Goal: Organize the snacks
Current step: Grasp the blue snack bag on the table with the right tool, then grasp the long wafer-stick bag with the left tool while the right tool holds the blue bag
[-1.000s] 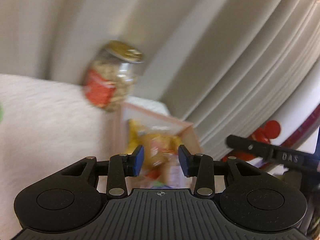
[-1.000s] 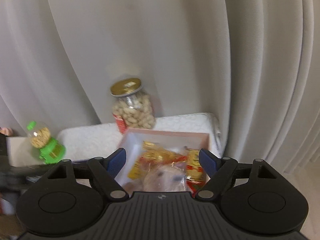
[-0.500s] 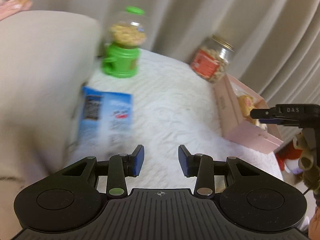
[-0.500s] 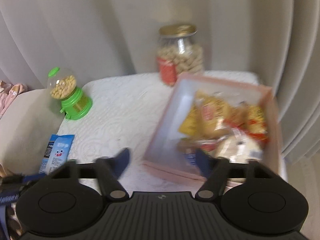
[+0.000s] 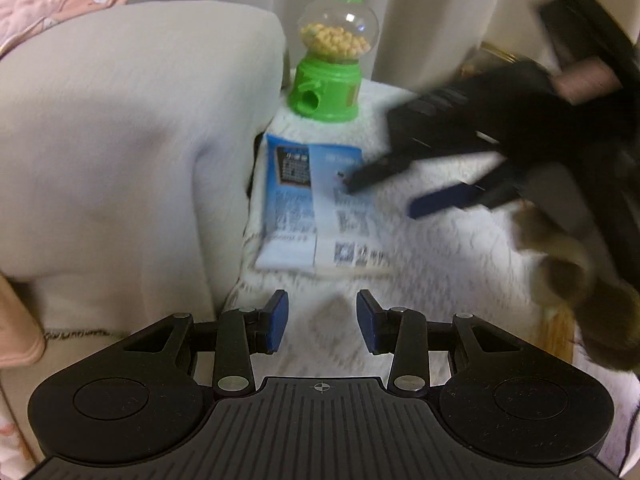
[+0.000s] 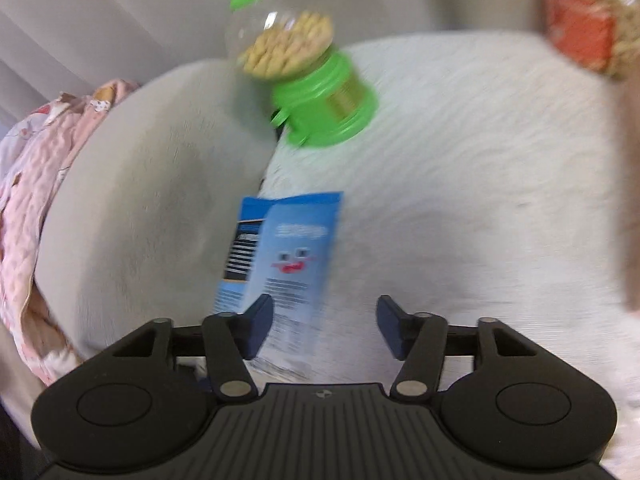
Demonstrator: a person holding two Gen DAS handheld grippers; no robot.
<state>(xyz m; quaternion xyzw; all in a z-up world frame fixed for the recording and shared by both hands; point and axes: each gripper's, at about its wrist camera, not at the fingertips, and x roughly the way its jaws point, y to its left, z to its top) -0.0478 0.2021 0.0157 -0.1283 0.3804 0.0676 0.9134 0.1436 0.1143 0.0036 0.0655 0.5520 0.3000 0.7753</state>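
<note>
A blue snack packet (image 5: 312, 208) lies flat on the white cloth (image 5: 440, 260), against the beige armrest. In the left wrist view my left gripper (image 5: 322, 322) hovers just short of the packet's near end, open with nothing between its fingers. My right gripper (image 5: 380, 198) comes in blurred from the right, its fingers over the packet. In the right wrist view the right gripper (image 6: 323, 316) has its jaws opening. The packet (image 6: 288, 248) reaches down between them, close to the left finger, and the pads are not pressing on it.
A green candy dispenser (image 5: 332, 72) with a clear globe stands behind the packet, also in the right wrist view (image 6: 316, 80). A peanut jar (image 6: 588, 28) sits at the far right. The armrest (image 5: 120, 140) rises at the left, with a pink quilt (image 6: 36, 184) draped over it.
Both cameras have swung left and down, from the pink snack box and jar to the blue packet. The right gripper has moved in over the packet; its jaws narrowed, then widened.
</note>
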